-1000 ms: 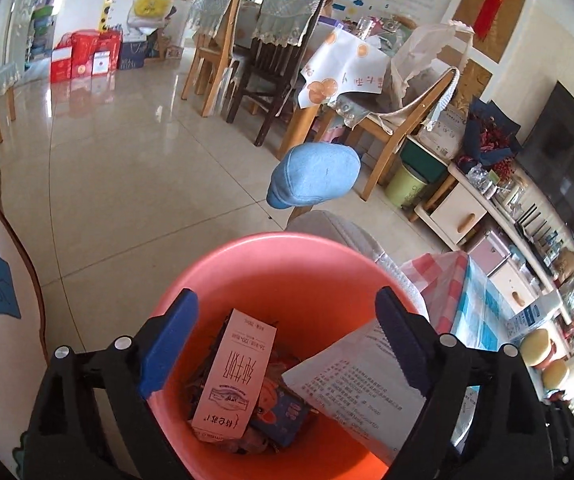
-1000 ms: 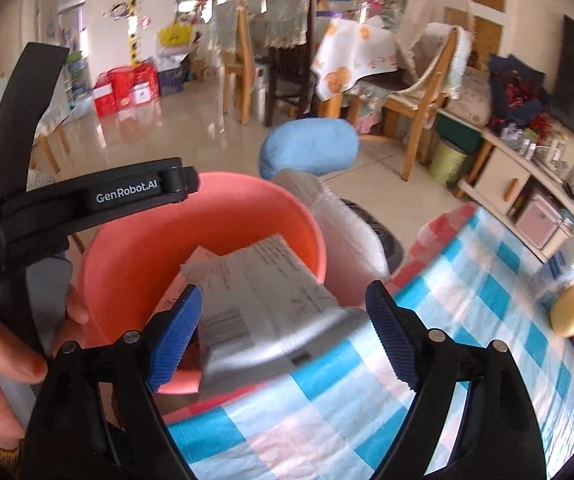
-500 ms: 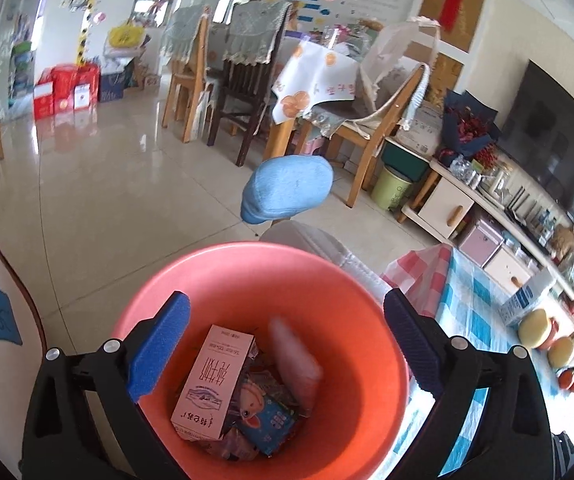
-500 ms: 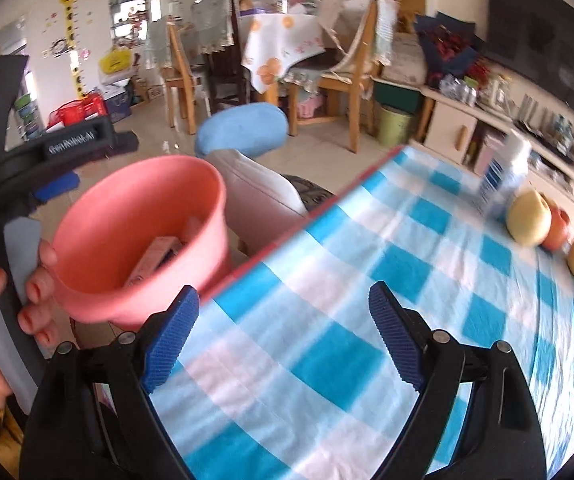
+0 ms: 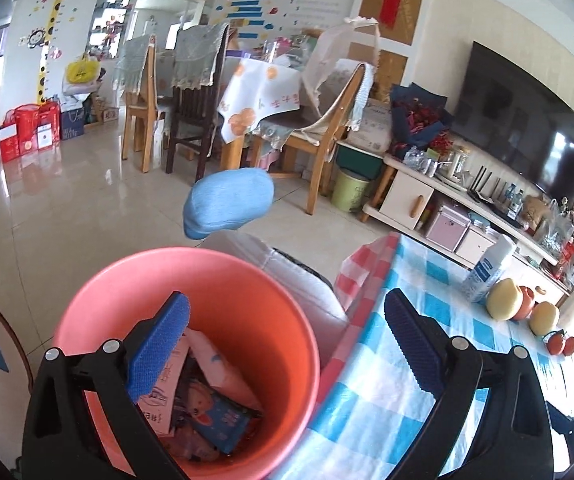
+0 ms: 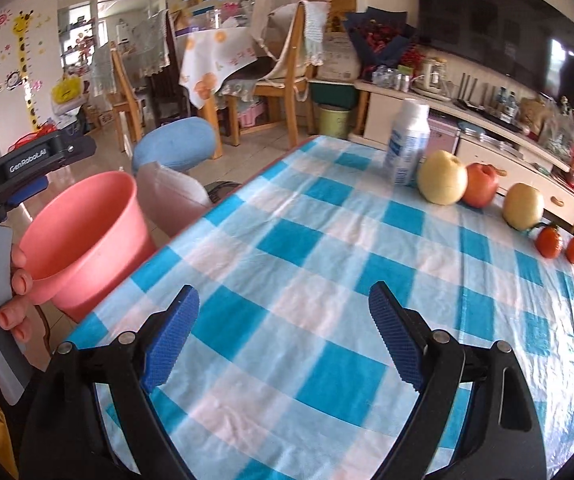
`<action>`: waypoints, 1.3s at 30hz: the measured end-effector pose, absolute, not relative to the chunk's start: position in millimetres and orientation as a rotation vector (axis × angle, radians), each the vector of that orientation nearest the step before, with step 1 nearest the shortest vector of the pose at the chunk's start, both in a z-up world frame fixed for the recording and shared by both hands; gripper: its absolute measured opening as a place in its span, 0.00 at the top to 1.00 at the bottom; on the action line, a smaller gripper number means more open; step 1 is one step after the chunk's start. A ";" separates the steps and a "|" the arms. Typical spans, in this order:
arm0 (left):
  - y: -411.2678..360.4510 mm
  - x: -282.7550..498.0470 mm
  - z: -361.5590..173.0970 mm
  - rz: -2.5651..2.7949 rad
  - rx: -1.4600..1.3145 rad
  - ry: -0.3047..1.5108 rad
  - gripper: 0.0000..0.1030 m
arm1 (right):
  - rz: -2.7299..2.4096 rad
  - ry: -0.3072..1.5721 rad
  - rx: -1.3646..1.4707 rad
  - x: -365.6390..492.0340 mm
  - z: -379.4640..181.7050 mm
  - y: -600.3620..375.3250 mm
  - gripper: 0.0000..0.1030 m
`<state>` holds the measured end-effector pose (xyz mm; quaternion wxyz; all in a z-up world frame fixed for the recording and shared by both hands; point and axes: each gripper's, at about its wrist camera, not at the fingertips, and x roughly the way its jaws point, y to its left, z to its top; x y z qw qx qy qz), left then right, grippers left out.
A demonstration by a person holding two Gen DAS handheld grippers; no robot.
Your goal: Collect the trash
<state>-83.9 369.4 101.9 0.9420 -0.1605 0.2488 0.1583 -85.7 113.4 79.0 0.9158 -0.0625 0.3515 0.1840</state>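
Note:
A pink bucket (image 5: 247,300) sits close under my left gripper (image 5: 283,344), beside the table edge; it holds paper packets and wrappers (image 5: 211,412). The left jaws stand wide apart with nothing between the pads; how the bucket is held up cannot be seen. In the right wrist view the bucket (image 6: 87,240) is at the left, off the table, with the hand and left gripper body beside it. My right gripper (image 6: 283,336) is open and empty above the blue-and-white checked tablecloth (image 6: 327,260).
At the table's far end stand a white bottle (image 6: 407,144), two yellow pears (image 6: 443,178), a red apple (image 6: 481,186) and two small oranges (image 6: 549,242). A blue-cushioned stool (image 5: 227,200) and a grey chair back (image 6: 171,196) are beside the table. Dining chairs and a TV cabinet are beyond.
The printed paper that lay between my right jaws over the bucket has dropped in. My right gripper has swung right, away from the bucket and over the tablecloth. The left gripper stays over the bucket.

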 end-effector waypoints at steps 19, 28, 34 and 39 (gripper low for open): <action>236.2 -82.1 102.1 0.132 -0.141 0.595 0.06 | 0.183 0.623 -0.037 -111.1 106.5 -10.0 0.15; 165.7 -90.9 118.6 0.044 -0.043 0.579 0.06 | 0.085 0.562 -0.022 -121.4 115.6 -62.0 0.14; 119.3 -98.9 125.9 -0.030 -0.008 0.573 0.06 | 0.016 0.515 -0.028 -129.0 120.3 -91.7 0.14; 85.8 -102.1 135.2 -0.081 0.010 0.557 0.06 | -0.040 0.474 -0.023 -135.1 126.5 -118.1 0.12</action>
